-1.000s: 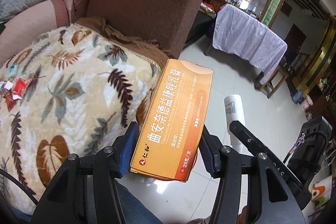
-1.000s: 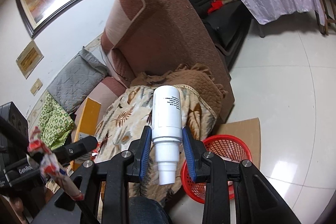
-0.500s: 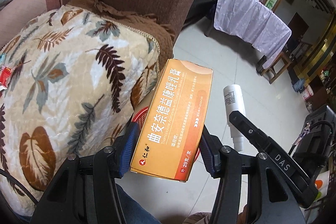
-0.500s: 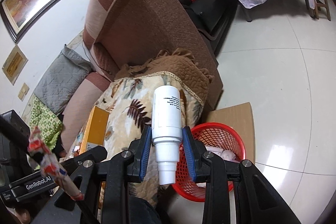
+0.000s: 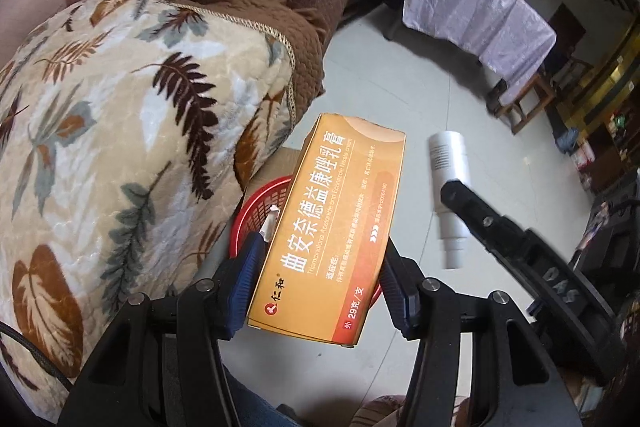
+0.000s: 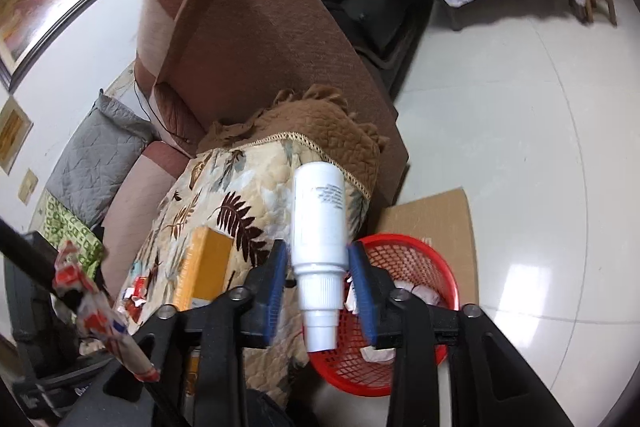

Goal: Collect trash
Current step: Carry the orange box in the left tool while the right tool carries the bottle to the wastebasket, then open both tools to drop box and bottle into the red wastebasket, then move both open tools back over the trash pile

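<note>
The left tongs (image 5: 320, 287) were clamped on an orange box (image 5: 332, 227), its long side running away from the camera and the blue pads pressing its lower sides. Under the box, partly hidden by it, stood a red basket (image 5: 256, 211) on the floor, close against a leaf-patterned blanket (image 5: 120, 131) that hung over the sofa's edge. A flat piece of cardboard (image 5: 280, 163) lay under the basket.

The right tongs (image 6: 320, 291) gripped a white bottle (image 6: 320, 227) with its cap toward the camera, the pads closed on the lower body just above the cap. In the right wrist view the bottle hung above the near left part of the basket (image 6: 424, 259), which held some crumpled white paper (image 6: 420, 295). The cardboard (image 6: 432, 215) showed beyond the basket on the pale tiled floor (image 6: 520, 107).

From the left wrist view the bottle (image 5: 448, 163) and one right finger appeared to the right of the box, above the tiles. In the right wrist view the box (image 6: 204, 267) showed at left, before the blanket (image 6: 240, 187). A brown sofa arm (image 6: 260, 47) rose behind the blanket, and a table draped in a lilac cloth (image 5: 476, 11) stood farther off.
</note>
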Motion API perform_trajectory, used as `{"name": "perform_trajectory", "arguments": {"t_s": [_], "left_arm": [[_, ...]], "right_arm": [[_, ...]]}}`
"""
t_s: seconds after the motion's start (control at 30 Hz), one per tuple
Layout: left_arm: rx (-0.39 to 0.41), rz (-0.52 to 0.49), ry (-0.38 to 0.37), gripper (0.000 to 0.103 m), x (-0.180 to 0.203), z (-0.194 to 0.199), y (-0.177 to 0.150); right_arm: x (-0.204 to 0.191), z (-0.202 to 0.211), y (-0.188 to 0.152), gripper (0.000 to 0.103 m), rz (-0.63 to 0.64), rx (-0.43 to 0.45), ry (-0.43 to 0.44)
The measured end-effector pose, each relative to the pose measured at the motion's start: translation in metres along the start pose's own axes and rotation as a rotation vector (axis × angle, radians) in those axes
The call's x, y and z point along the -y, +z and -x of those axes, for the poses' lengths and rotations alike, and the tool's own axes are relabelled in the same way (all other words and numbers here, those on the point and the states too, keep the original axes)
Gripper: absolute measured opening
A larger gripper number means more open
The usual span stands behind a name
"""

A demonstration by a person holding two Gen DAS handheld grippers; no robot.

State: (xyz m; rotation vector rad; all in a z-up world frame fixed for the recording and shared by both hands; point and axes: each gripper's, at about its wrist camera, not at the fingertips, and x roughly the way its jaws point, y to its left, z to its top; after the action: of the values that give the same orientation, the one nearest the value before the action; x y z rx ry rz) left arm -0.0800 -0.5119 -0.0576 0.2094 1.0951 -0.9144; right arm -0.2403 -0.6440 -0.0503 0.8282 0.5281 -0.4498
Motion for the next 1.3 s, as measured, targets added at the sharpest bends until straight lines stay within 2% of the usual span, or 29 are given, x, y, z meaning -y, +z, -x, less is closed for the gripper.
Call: {"name": "perform_trajectory", "arguments": {"t_s": [0.03,0.17,0.33,0.4,0.7,0.87,0.97,1.17,1.3], "left_arm": [[-0.007,0.001,0.006,0.055,-0.001,-0.003,0.000],[-0.007,0.017,-0.012,0.061,-0.008,-0.002,0.000],[0.040,0.063,-0.034,0.063,-0.025,0.025,-0.002],[0.079,0.087,-0.037,0.064,-0.038,0.046,-0.003],[0.276,0.228,0.014,0.070,-0.120,0.153,-0.019],[0.357,0.248,0.109,0.071,-0.168,0.201,-0.019],[0.406,0.294,0.162,0.071,-0.204,0.232,-0.014],[0.478,0.425,0.215,0.071,-0.282,0.301,0.004],[0.538,0.526,0.261,0.075,-0.339,0.330,0.019]], "right_arm": [[0.001,0.001,0.000,0.047,-0.007,0.003,0.001],[0.000,0.007,0.003,0.047,-0.008,0.017,0.009],[-0.015,0.014,0.004,0.048,0.012,0.030,0.051],[-0.027,0.017,0.003,0.060,0.034,0.034,0.083],[-0.120,0.019,-0.009,0.073,0.209,0.015,0.268],[-0.179,0.008,-0.026,0.076,0.298,-0.040,0.370],[-0.215,-0.006,-0.035,0.076,0.341,-0.081,0.421],[-0.291,-0.046,-0.044,0.076,0.412,-0.150,0.529],[-0.343,-0.090,-0.053,0.076,0.458,-0.195,0.510]]}}
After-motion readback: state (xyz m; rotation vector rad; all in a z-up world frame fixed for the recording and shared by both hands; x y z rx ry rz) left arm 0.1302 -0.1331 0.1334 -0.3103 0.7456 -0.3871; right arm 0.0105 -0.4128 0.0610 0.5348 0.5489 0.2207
